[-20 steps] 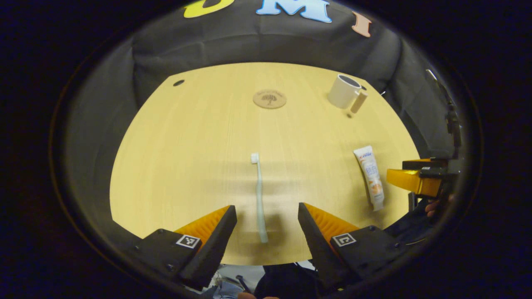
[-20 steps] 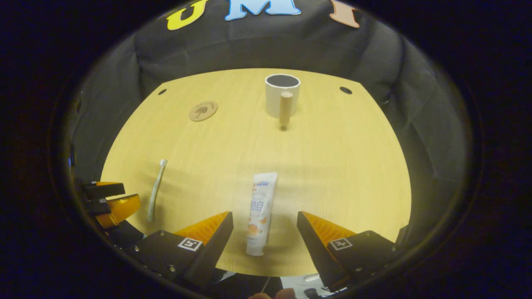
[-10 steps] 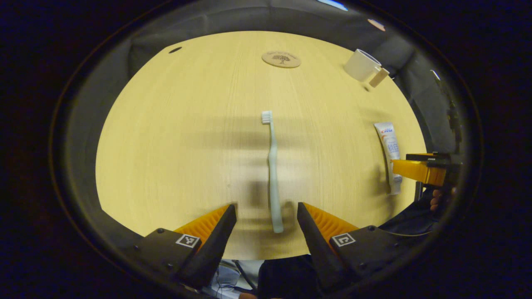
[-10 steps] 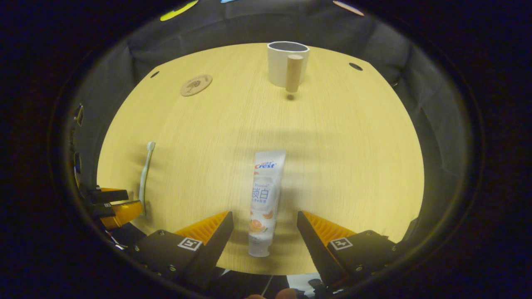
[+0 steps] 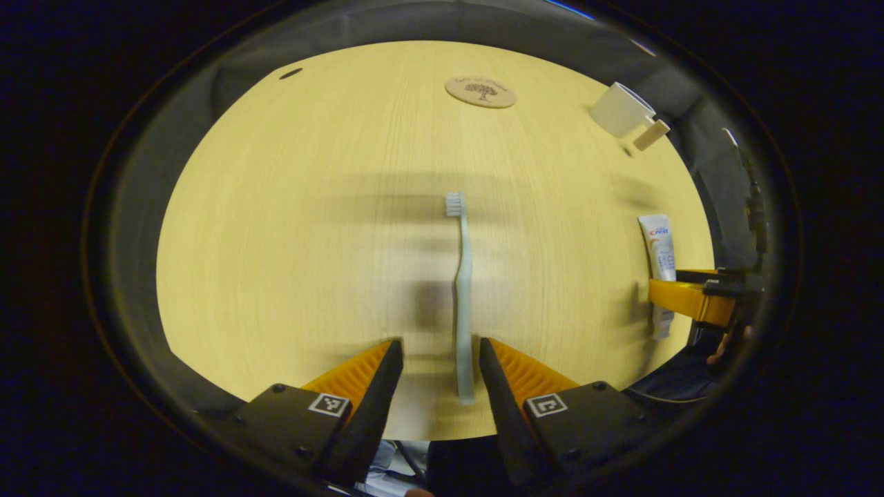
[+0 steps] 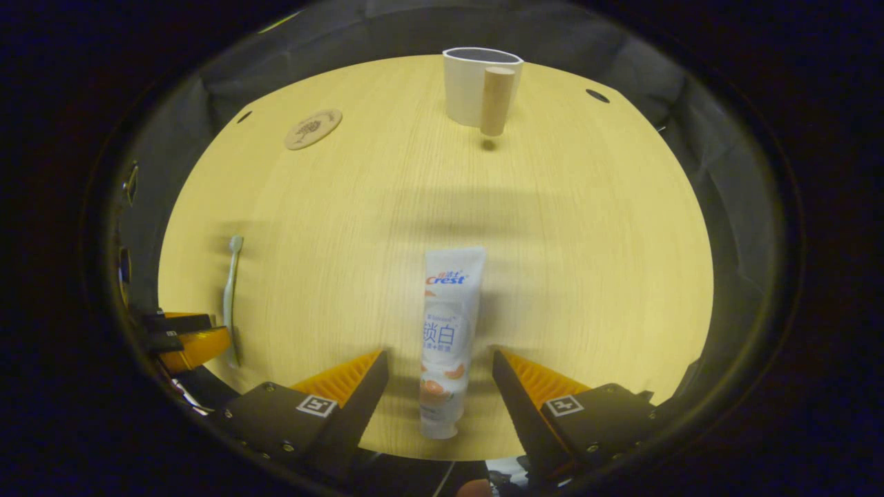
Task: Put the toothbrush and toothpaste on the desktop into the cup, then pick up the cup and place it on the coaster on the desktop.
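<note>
Left gripper (image 5: 434, 359) sits low over the desktop (image 5: 311, 228), jaws fairly narrow but not yet closed, straddling the toothbrush (image 5: 461, 304) handle end. Its long axis runs straight ahead, bristles far. Right gripper (image 6: 439, 373) is wider, bracketing the toothpaste (image 6: 445, 331) cap end the same way. Contact looks absent, hard to say. Cup (image 6: 473, 86) stands upright far ahead.
</note>
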